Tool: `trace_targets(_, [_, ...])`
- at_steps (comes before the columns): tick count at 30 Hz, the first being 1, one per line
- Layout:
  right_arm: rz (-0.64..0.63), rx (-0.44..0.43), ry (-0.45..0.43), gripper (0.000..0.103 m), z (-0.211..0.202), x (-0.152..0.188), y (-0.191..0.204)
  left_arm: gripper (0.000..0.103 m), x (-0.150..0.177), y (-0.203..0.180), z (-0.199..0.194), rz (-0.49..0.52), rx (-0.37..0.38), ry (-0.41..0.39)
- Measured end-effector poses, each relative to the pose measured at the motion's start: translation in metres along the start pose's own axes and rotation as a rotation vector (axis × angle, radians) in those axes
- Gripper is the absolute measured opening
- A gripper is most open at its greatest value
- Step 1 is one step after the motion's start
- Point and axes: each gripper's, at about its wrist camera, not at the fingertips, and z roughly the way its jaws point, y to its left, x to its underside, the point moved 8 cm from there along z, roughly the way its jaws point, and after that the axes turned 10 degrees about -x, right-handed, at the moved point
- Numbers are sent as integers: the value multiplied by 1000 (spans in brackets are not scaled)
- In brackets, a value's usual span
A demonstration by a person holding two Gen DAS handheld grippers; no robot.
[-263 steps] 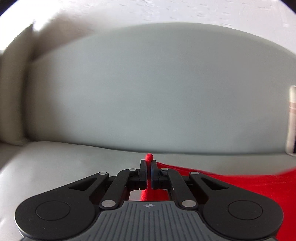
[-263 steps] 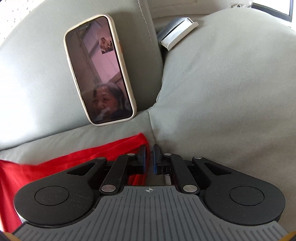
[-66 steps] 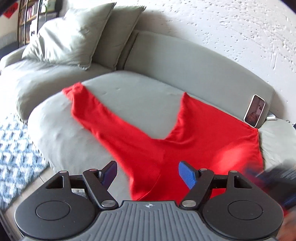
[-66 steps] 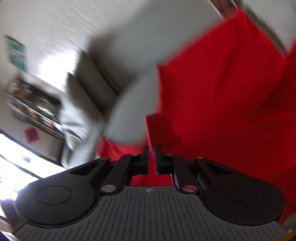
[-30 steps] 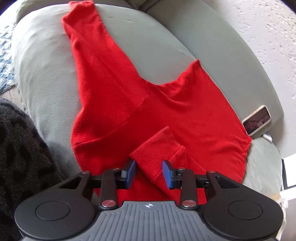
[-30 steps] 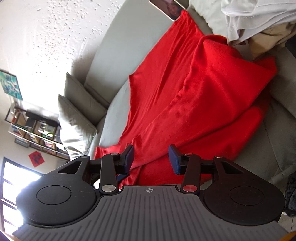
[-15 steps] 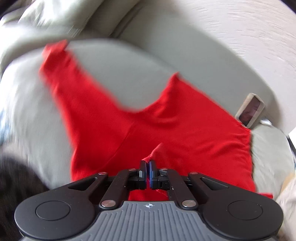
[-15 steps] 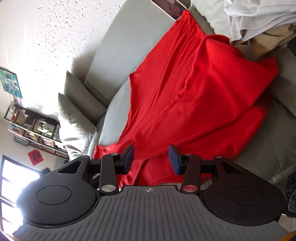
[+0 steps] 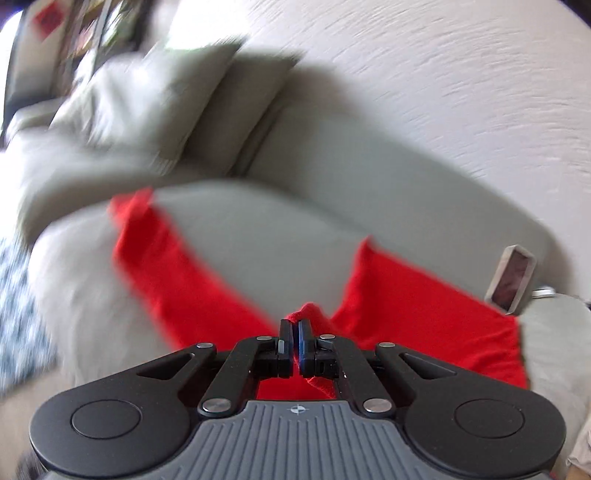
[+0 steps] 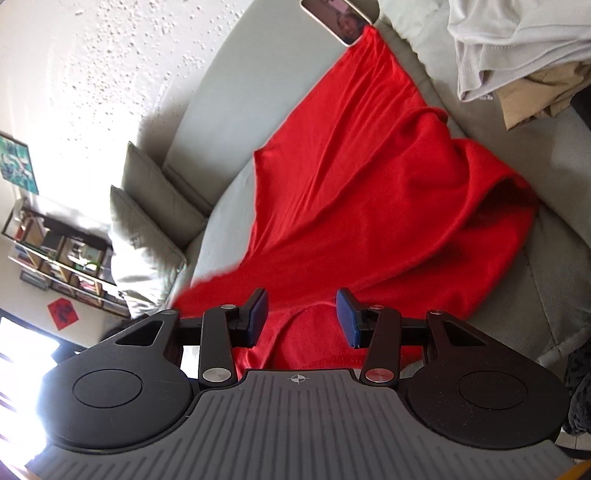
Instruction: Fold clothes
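Observation:
A red long-sleeved garment [image 10: 369,177] lies spread over the seat of a grey sofa [image 9: 266,236]. In the left wrist view my left gripper [image 9: 294,332] is shut on a raised fold of the red garment [image 9: 424,317], near its front edge. One sleeve [image 9: 155,254] stretches away to the left over the seat. In the right wrist view my right gripper [image 10: 301,314] stands open just above the garment's near part, with nothing between its fingers. The cloth bunches up in a hump at the right [image 10: 491,192].
A phone [image 9: 511,280] leans against the sofa back, also in the right wrist view as a phone [image 10: 341,20]. Grey cushions [image 9: 147,107] sit at the left end. White and tan clothes [image 10: 517,55] are piled at the right. A patterned rug [image 9: 14,310] covers the floor.
My left gripper closed on a fold of the red garment and has lifted it up and back, tilting the view toward the sofa back. My right gripper stays open and has barely moved.

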Motion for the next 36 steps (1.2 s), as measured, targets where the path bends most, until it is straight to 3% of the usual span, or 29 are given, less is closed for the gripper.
trace_targets(5, [6,13,-16,48,-5,-6,-2,2,14,7,13,12,-38,75])
trace_targets(8, [15,31,-62,48,-18,-21,-6,22,22,12,10,-15,-83,178])
trace_targets(9, [13,47,-92,49,-27,-29,-7,34,26,15,3,-27,-102,179])
trace_targets(12, [-23,150,-189,52,-54,-54,-14,36,25,8,-26,27,-125,45])
trace_targets(15, [-55,309,-225,52,-73,-71,-30,36,27,-23,-40,129,-4,-20])
trace_targets(18, [-49,408,-181,53,-77,-73,-49,36,47,-57,-33,223,139,62])
trace_targets(21, [-36,400,-139,52,-73,-70,-62,35,66,-78,-20,287,174,124])
trace_targets(26, [-18,374,-113,54,-63,-67,-85,28,88,-86,15,326,147,241])
trace_targets(32, [14,296,-80,54,-44,-67,-104,27,96,-84,25,388,124,236])
trace_targets(33, [21,279,-73,44,-41,-65,-104,27,96,-84,26,390,122,236])
trace_targets(34, [17,270,-70,16,-39,-64,-102,27,96,-83,27,388,121,237])
trace_targets(35, [1,271,-72,2,-39,-62,-100,27,96,-83,28,385,122,240])
trace_targets(36, [-12,271,-82,3,-41,-60,-96,28,96,-82,28,379,124,244])
